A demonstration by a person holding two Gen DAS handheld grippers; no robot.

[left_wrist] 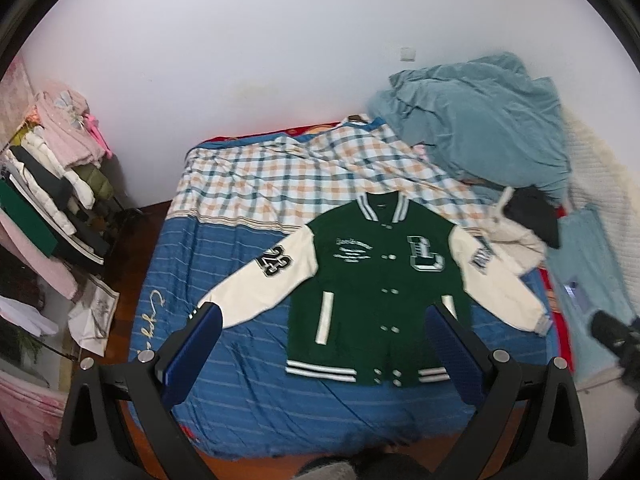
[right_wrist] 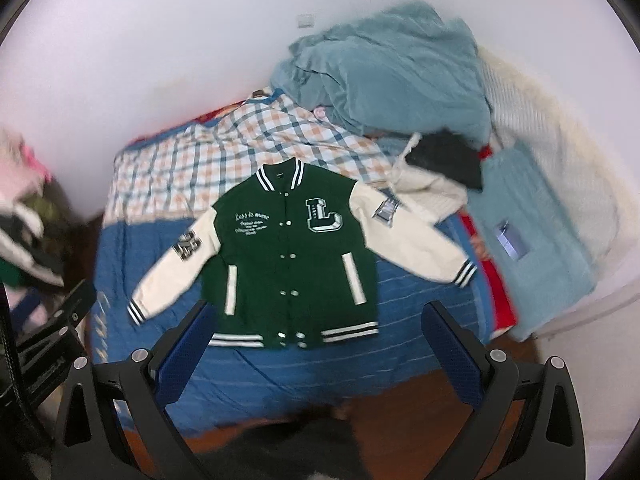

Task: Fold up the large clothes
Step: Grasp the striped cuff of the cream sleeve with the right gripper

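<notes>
A green varsity jacket (left_wrist: 372, 280) with cream sleeves lies flat, front up and buttoned, on the blue bed cover (left_wrist: 240, 380), sleeves spread out to both sides. It also shows in the right wrist view (right_wrist: 292, 264). My left gripper (left_wrist: 324, 316) is open and empty, held well above the bed near its front edge. My right gripper (right_wrist: 316, 312) is open and empty too, held above the jacket's hem side. The right gripper's body (left_wrist: 616, 332) shows at the right edge of the left wrist view, and the left gripper's body (right_wrist: 52, 332) at the left edge of the right wrist view.
A checked sheet (left_wrist: 304, 176) covers the bed's far half. A heap of teal bedding (left_wrist: 480, 120) and a cream and a black garment (left_wrist: 528, 220) lie at the right. A rack of clothes (left_wrist: 48, 184) stands left. Wooden floor (left_wrist: 124, 272) runs beside the bed.
</notes>
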